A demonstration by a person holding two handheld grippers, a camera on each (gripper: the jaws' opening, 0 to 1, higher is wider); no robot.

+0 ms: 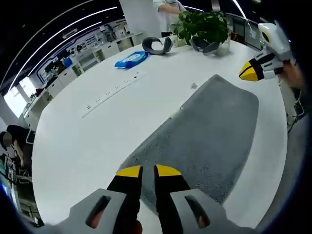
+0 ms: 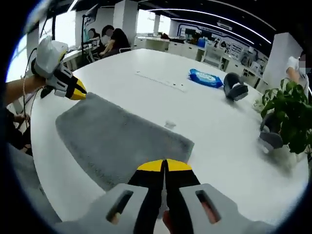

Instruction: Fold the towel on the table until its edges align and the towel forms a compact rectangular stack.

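A grey towel (image 1: pixel 209 131) lies spread flat on the round white table (image 1: pixel 87 146). In the left gripper view my left gripper (image 1: pixel 148 170) hangs over the towel's near end with its yellow-tipped jaws shut, and I see no cloth lifted between them. My right gripper (image 1: pixel 251 72) hovers shut just past the towel's far corner. In the right gripper view the towel (image 2: pixel 117 139) stretches away to the left. My right gripper (image 2: pixel 165 165) is shut above its near edge, and my left gripper (image 2: pixel 73 88), held in a hand, sits shut by the far corner.
A blue wipes packet (image 1: pixel 130 59) (image 2: pixel 205 77), a potted plant (image 1: pixel 201 25) (image 2: pixel 288 114) and dark grey curved objects (image 1: pixel 157 46) (image 2: pixel 236 87) stand at the far side. A flush socket strip (image 1: pixel 114 91) crosses the table. People sit at desks (image 2: pixel 109 41) beyond.
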